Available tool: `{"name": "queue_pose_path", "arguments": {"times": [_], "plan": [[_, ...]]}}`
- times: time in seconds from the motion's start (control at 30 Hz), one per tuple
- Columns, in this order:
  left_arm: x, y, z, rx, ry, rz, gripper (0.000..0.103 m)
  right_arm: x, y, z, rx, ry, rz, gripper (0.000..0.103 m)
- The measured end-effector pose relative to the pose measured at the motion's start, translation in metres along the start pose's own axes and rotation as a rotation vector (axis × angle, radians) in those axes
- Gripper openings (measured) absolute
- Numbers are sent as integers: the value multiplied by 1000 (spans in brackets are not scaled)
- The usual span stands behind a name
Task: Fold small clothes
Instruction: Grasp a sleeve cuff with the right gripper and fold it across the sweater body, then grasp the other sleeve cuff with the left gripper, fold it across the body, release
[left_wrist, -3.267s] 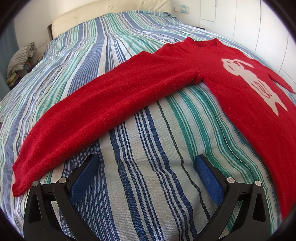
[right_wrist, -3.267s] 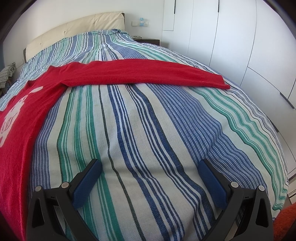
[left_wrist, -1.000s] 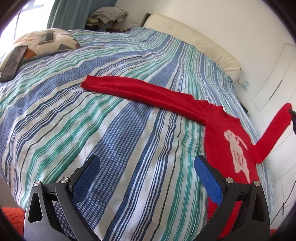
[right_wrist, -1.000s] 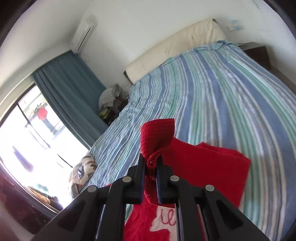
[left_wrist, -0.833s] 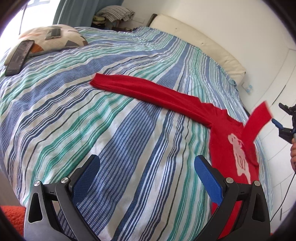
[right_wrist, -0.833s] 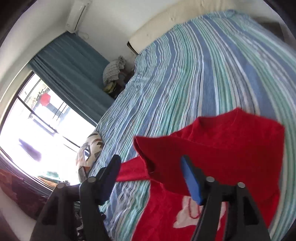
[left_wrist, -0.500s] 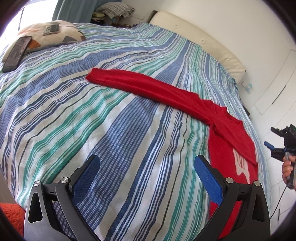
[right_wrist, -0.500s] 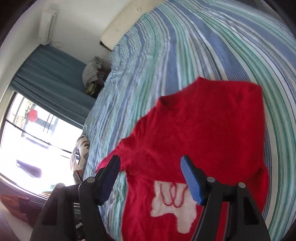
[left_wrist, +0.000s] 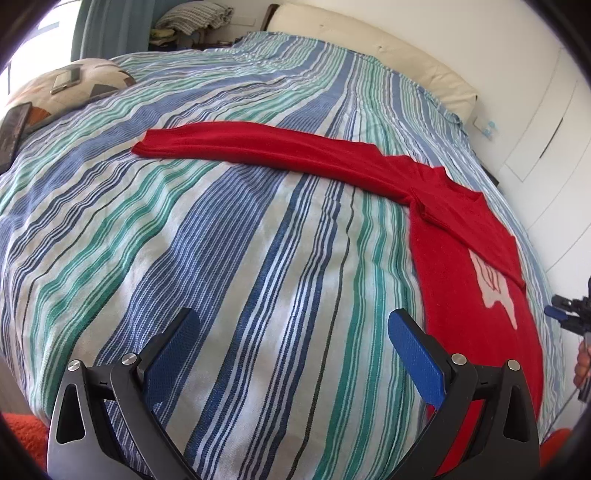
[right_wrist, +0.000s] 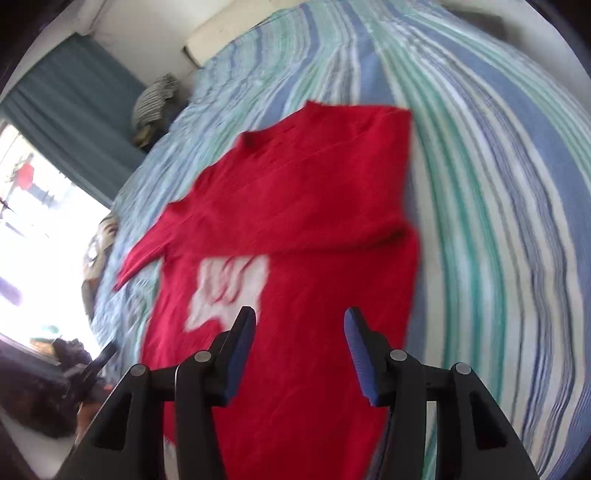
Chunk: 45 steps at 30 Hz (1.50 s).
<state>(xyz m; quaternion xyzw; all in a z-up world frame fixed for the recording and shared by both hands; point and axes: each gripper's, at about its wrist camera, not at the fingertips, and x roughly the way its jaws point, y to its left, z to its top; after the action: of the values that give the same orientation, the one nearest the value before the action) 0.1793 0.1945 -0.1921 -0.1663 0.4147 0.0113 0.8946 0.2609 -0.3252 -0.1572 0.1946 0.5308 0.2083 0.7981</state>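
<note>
A red sweater (left_wrist: 472, 266) with a white figure on the chest lies on the striped bedspread (left_wrist: 229, 236). One sleeve is folded across its chest; the other sleeve (left_wrist: 258, 144) lies stretched out toward the pillow side. My left gripper (left_wrist: 291, 332) is open and empty above bare bedspread, left of the sweater. My right gripper (right_wrist: 299, 325) is open and empty just above the sweater's lower body (right_wrist: 295, 258). The right gripper also shows at the right edge of the left wrist view (left_wrist: 569, 314).
A patterned pillow (left_wrist: 62, 85) with a phone and a remote on it lies at the bed's far left. A cream headboard (left_wrist: 369, 48) and white wardrobe doors (left_wrist: 546, 147) stand behind. Blue curtains and a bright window (right_wrist: 44, 184) lie beyond the bed. An orange rug (left_wrist: 18, 428) lies below.
My right gripper carried one sleeve over the chest, opened and let it go; the sleeve now lies folded across the sweater. The right gripper has drawn back toward the hem. My left gripper stayed open.
</note>
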Motion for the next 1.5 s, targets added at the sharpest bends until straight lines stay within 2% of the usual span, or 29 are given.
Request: {"name": "queue_pose_path", "arguments": {"times": [0.1, 0.13, 0.2, 0.23, 0.27, 0.37, 0.43, 0.53, 0.6, 0.7, 0.8, 0.87, 0.9, 0.93, 1.0, 1.1, 1.17, 1.2, 1.23, 1.27, 1.3, 1.4, 1.5], "plan": [[0, -4, -4, 28, 8, 9, 102, -1, 7, -70, 36, 113, 122, 51], [-1, -4, -5, 30, 9, 15, 102, 4, 1, -96, 72, 167, 123, 51], [-3, -1, -5, 22, 9, 20, 102, 11, -9, -144, 130, 256, 48, 49], [-4, 1, -6, 14, 8, 22, 102, 2, -14, -161, 139, 228, 40, 43], [-5, 3, -6, 4, 8, 23, 102, -10, -15, -171, 148, 176, 33, 43], [-7, 9, -3, -46, 20, 3, 102, -44, -4, -187, 125, 64, -89, 50], [-10, 12, 4, -79, 15, -20, 102, -61, 7, -191, 91, -38, -101, 56], [-12, 23, 32, -145, -16, -12, 102, -69, 21, -197, 44, -148, -86, 61], [-14, 40, 59, -224, -47, -28, 102, -64, 28, -198, 21, -163, -55, 61], [-14, 83, 96, -386, -122, -51, 102, -50, 39, -193, -24, -135, -24, 61], [2, 128, 120, -527, -109, -47, 100, -43, 48, -190, -59, -110, -24, 61], [19, 153, 127, -588, -68, -47, 90, -37, 50, -190, -58, -97, -23, 61], [29, 162, 130, -605, -41, -37, 79, -35, 51, -192, -56, -94, -25, 61], [38, 169, 133, -615, -12, -26, 76, -34, 49, -193, -51, -92, -27, 61], [53, 177, 135, -628, 22, -8, 76, -33, 46, -194, -39, -87, -33, 61], [68, 184, 136, -651, 30, -44, 76, -29, 43, -195, -25, -78, -47, 61], [77, 185, 139, -653, 28, -80, 70, -26, 42, -194, -22, -70, -53, 61], [81, 184, 141, -646, 31, -91, 53, -24, 42, -194, -24, -67, -55, 61], [85, 184, 143, -635, 46, -90, 26, -23, 43, -194, -28, -64, -56, 61], [89, 182, 145, -621, 63, -78, 12, -22, 45, -194, -33, -60, -57, 61], [90, 180, 146, -605, 67, -59, 3, -20, 46, -194, -38, -56, -58, 61], [71, 166, 158, -566, -2, -46, 3, -20, 52, -196, -63, -61, -59, 61], [41, 116, 192, -409, -60, -74, 3, -23, 55, -196, -77, -81, -35, 61]]}}
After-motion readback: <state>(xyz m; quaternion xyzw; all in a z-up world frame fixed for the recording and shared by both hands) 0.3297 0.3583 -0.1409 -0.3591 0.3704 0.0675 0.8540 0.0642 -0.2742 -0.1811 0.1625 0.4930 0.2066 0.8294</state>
